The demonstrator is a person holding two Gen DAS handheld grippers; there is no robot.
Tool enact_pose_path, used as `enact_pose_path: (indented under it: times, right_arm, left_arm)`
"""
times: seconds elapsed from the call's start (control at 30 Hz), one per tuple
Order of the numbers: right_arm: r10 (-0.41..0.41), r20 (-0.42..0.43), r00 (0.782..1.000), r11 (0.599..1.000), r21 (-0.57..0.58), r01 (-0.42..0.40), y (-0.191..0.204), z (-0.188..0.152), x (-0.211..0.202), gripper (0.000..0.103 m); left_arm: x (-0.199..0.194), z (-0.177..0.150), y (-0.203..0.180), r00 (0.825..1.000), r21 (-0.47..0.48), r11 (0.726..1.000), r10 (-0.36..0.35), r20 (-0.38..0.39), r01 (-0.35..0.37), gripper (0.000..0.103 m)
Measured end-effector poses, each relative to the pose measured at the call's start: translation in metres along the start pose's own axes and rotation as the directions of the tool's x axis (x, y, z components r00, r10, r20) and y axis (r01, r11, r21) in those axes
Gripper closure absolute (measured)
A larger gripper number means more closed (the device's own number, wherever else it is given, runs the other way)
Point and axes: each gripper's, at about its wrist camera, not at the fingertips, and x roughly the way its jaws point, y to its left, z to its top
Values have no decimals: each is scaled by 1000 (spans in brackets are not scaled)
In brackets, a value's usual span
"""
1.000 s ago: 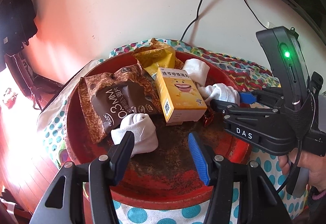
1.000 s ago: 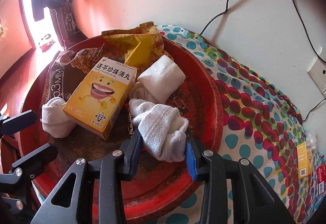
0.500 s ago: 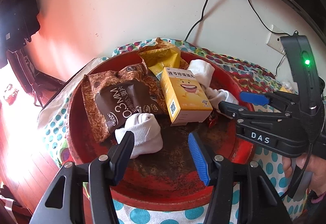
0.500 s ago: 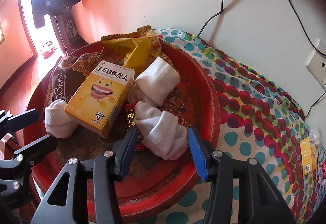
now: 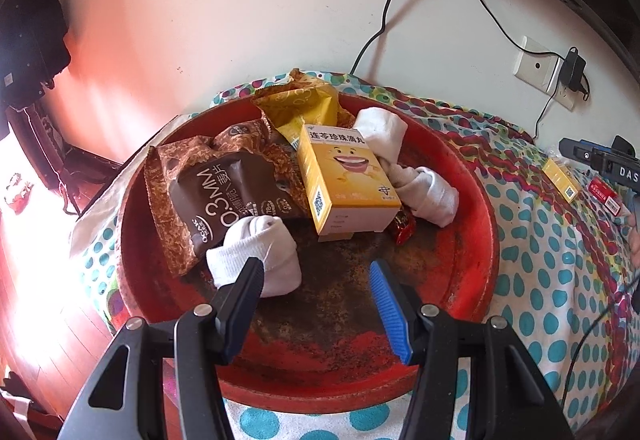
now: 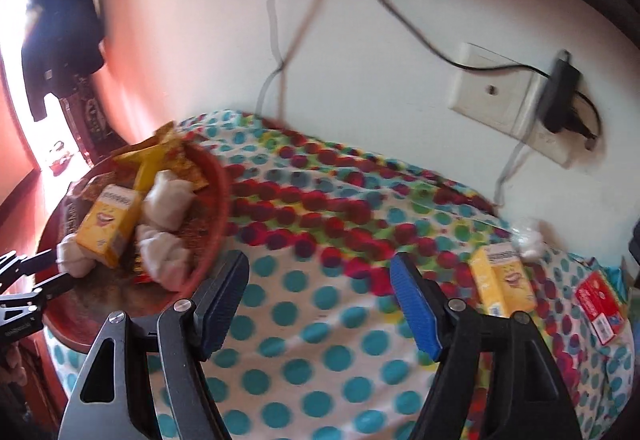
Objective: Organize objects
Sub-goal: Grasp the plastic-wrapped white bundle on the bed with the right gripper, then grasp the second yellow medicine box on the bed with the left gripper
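Observation:
A round red tray (image 5: 486,224) holds a brown snack bag (image 5: 224,196), a yellow snack bag (image 5: 304,108), a yellow box with a smiling face (image 5: 348,180) and three rolled white socks (image 5: 260,248) (image 5: 382,134) (image 5: 432,192). My left gripper (image 5: 316,272) hangs open over the tray's near part with nothing between its fingers; its left finger overlaps the nearest sock. My right gripper (image 6: 318,268) is over the dotted cloth (image 6: 320,360) to the right of the tray (image 6: 216,208). Its jaws are opening and nothing is between them.
A second yellow box (image 6: 500,280), a red packet (image 6: 600,300) and a small white lump (image 6: 528,240) lie on the cloth at the right. A wall socket with a black plug (image 6: 560,96) and hanging cables are behind. A small red wrapper (image 5: 404,226) lies in the tray.
My right gripper let go of the white sock roll in the tray, opened wide, then rose and swung right over the cloth. My left gripper stayed in place.

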Motion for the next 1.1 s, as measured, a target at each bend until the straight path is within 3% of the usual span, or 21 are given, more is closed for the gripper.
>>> enact_pose_path:
  times: [0.23,0.3,0.43,0.73,0.8,0.87,1.0,1.1]
  right_arm:
    - [-218,-50,975,960,168,224,-116,14,32,32]
    - [-255,-84,963,948,176,267,-135,18,49,32]
    - [-256,-143,956,935,214,282,-157,23,83,32]
    - [-242,-206,948,950,149,275,-142,28,148,33]
    - [-234,-198,952,952,154,266,-137,28,154,41]
    - [-216,-220,951,953,165,254,-133,28,158,65]
    - [-217,-183,959,958,147,245,-110,23,147,68]
    - [-189,-132,973,957,199,213,-78,14,118,68]
  left_arm:
    - [2,-3,-9,1000,35,999,24,-1,-24,46]
    - [-1,-3,-14,999,59,998,31,13,-32,46]
    - [-9,-2,-31,998,114,993,18,53,-24,46]
    - [-8,6,-85,999,257,967,-5,37,-5,46]
    - [-5,10,-100,1000,278,961,-11,28,3,46]
    - [-2,16,-118,999,296,955,-33,11,28,46]
    - [5,35,-157,997,324,943,-76,-17,78,46]
    - [17,56,-194,992,308,943,-112,-60,125,41]
